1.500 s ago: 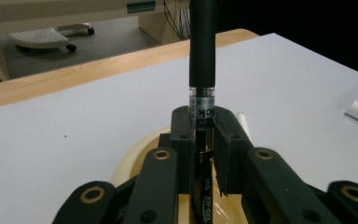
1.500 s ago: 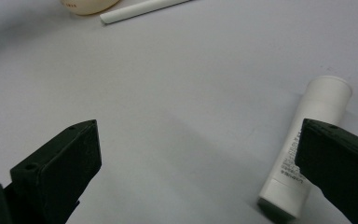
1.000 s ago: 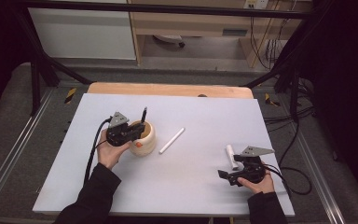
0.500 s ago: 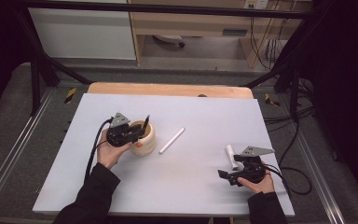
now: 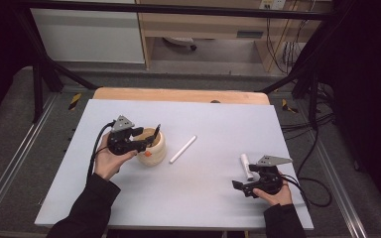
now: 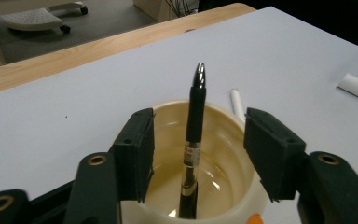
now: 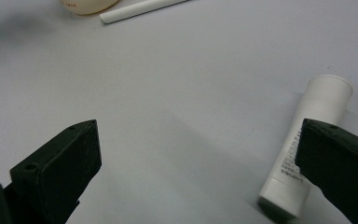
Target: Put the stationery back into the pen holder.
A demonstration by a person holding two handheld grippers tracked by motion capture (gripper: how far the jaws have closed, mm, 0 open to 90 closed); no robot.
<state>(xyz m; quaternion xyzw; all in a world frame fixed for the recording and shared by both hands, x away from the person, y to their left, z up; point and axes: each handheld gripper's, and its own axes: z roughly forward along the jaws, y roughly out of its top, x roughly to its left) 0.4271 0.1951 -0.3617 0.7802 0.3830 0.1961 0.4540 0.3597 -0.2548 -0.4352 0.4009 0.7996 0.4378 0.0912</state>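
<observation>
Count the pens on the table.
2: a black pen standing in the cream round cup, and a white pen lying on the table right of the cup.

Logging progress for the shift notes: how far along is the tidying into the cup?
Done: the black pen stands in the cream round cup. In hand: the left gripper has just been opening, its jaws off the pen between them. Left: the white stick and white tube lie on the table; the right gripper is open beside the tube.
</observation>
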